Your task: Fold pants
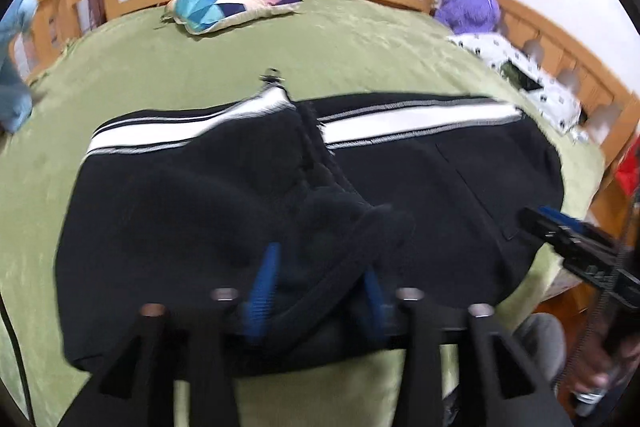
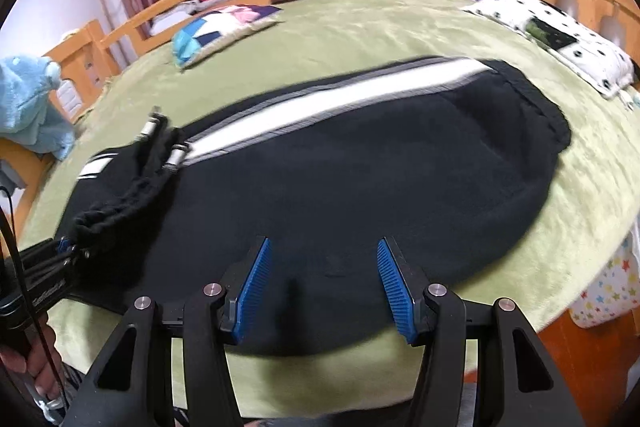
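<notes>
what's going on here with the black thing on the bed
A person holding a gripper in each hand is folding black pants with a white side stripe on a green bedspread. The left gripper has a bunched fold of the dark fabric between its blue pads, lifting it over the rest. The right gripper is open just above the near edge of the pants, holding nothing. The fold looks unfinished.

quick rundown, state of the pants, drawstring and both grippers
pants: lying on the green blanket, not flat, fabric bunched
drawstring: loose, draped over the pants
left gripper: black fabric between its fingers; closure unclear
right gripper: open, holding nothing
</notes>
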`<action>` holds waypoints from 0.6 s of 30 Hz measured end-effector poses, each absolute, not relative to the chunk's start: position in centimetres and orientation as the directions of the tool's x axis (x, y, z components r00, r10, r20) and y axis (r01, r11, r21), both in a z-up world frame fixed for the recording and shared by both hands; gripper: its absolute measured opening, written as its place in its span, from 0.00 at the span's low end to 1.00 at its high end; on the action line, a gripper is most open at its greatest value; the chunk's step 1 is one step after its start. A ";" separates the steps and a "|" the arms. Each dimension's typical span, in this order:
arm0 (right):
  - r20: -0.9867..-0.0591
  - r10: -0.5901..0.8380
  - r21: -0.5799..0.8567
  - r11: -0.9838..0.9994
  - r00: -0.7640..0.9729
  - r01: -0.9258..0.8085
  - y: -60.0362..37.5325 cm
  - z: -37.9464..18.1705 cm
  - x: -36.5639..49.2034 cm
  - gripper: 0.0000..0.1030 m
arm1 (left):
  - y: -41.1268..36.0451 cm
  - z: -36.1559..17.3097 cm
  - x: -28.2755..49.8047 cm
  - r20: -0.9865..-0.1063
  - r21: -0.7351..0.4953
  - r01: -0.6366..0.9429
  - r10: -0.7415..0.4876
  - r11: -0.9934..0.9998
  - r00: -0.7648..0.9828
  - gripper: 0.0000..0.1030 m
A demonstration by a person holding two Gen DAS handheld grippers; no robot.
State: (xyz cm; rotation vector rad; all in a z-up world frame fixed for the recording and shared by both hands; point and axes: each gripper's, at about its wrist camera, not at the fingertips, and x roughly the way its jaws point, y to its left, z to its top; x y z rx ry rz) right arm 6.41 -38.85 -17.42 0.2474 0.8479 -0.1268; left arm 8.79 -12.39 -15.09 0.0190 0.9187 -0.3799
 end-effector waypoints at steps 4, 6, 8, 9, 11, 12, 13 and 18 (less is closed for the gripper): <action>-0.739 0.047 0.185 0.973 0.672 0.135 -35.8 -16.9 8.2 0.54 | -8.8 -13.9 8.4 -0.758 -0.155 0.286 -0.300 0.946 0.580 0.53; -0.738 0.097 0.212 0.973 0.668 0.093 -33.9 -16.9 9.2 0.54 | -7.6 -13.4 8.6 -0.749 -0.142 0.249 -0.268 0.958 0.605 0.53; -0.741 0.135 0.233 0.970 0.658 0.063 -32.3 -17.0 10.1 0.54 | -5.6 -12.8 8.2 -0.732 -0.137 0.220 -0.249 0.966 0.634 0.53; -0.743 0.159 0.244 0.969 0.650 0.041 -31.3 -17.1 10.7 0.54 | -4.7 -12.5 7.9 -0.727 -0.143 0.211 -0.247 0.967 0.641 0.54; -0.749 0.179 0.248 0.969 0.637 0.018 -29.6 -17.2 11.6 0.54 | -2.9 -12.2 8.0 -0.724 -0.147 0.183 -0.232 0.972 0.649 0.55; -0.751 0.192 0.251 0.968 0.632 0.003 -28.6 -17.3 12.0 0.54 | -2.2 -12.1 8.0 -0.723 -0.148 0.171 -0.224 0.974 0.654 0.55; -0.751 0.202 0.254 0.967 0.629 -0.008 -28.0 -17.4 12.3 0.55 | -1.4 -12.1 8.0 -0.718 -0.148 0.154 -0.214 0.977 0.662 0.55; -0.766 0.220 0.252 0.967 0.604 -0.033 -24.7 -18.2 13.9 0.57 | 2.4 -12.0 8.1 -0.717 -0.151 0.085 -0.168 0.985 0.677 0.55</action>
